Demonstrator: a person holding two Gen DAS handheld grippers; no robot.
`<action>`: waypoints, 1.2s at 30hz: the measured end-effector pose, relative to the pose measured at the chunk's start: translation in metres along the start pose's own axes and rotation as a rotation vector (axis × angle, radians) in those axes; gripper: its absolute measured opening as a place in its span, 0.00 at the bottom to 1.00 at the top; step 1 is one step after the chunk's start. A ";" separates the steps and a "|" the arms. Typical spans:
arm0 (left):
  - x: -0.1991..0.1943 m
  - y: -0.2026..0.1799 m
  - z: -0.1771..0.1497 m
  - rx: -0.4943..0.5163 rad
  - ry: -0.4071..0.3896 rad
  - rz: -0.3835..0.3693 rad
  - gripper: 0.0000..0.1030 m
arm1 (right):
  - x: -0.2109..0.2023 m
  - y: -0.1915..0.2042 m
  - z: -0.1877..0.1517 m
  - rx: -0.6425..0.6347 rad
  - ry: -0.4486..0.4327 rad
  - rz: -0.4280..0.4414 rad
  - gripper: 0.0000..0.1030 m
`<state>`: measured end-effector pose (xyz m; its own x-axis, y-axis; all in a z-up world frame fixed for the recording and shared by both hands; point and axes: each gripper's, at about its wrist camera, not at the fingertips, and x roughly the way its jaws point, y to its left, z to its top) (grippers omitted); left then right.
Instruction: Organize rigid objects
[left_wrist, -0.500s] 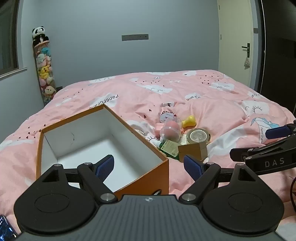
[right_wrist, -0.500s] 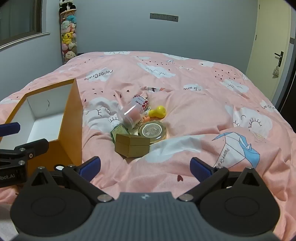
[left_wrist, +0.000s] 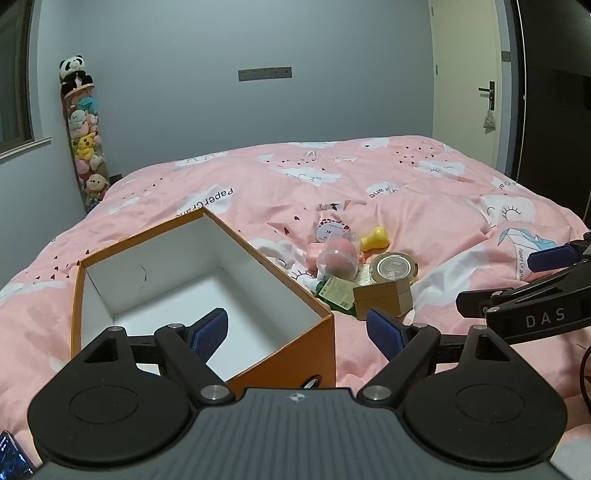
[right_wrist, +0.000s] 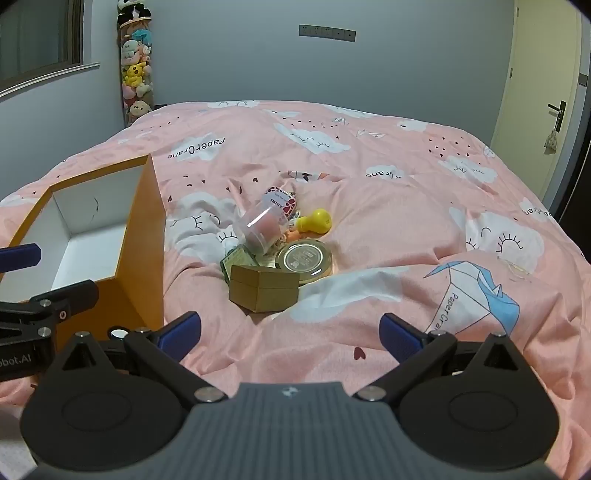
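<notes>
**Both grippers empty above the bed, clutter piled beside the open box**

We hold the left gripper (left_wrist: 295, 334) with its jaws spread wide and nothing between them; it hangs over the near corner of the orange box (left_wrist: 317, 354), one blue fingertip (left_wrist: 208, 334) above the white interior and the other outside the box's wall. We hold the right gripper (right_wrist: 290, 332) just as wide and just as empty, low over the pink duvet (right_wrist: 406, 221), short of the pile of objects.

The orange box stands open on the bed, its white inside bare as far as we can see. To its right, close by but not touching it, the rigid objects lie in a tight cluster. Nearest us sits a small brown hexagonal box (right_wrist: 264, 290) with its lid on. Just behind it lies a round gold-rimmed tin (right_wrist: 304, 258), flat, and the two look to be touching. A green-labelled packet (left_wrist: 334, 295) pokes out to the left of the brown box, partly under it. Behind these a clear plastic cup (right_wrist: 262, 229) with something pink inside leans tilted, its patterned lid (right_wrist: 280, 201) facing away from us. A yellow bulb-shaped toy (right_wrist: 317, 221) lies on its side just right of the cup.

In the far corner of the room a tall column of plush toys (left_wrist: 86, 140) stands against the wall, a panda (left_wrist: 75, 74) on top.
</notes>
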<state>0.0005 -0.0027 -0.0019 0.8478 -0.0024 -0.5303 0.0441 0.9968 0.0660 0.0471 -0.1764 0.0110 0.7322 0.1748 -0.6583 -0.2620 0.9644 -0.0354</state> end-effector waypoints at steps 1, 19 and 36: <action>0.000 0.000 0.000 0.000 0.000 0.000 0.96 | 0.000 0.000 0.000 0.000 0.000 0.000 0.98; -0.001 -0.001 0.000 0.002 0.001 0.000 0.96 | 0.001 -0.001 0.000 0.000 0.001 0.000 0.98; 0.000 -0.003 -0.002 0.006 0.003 -0.001 0.96 | 0.003 -0.002 0.000 0.002 0.003 0.000 0.98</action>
<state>-0.0012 -0.0054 -0.0037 0.8461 -0.0034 -0.5331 0.0482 0.9964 0.0701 0.0497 -0.1774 0.0088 0.7300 0.1745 -0.6608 -0.2614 0.9646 -0.0340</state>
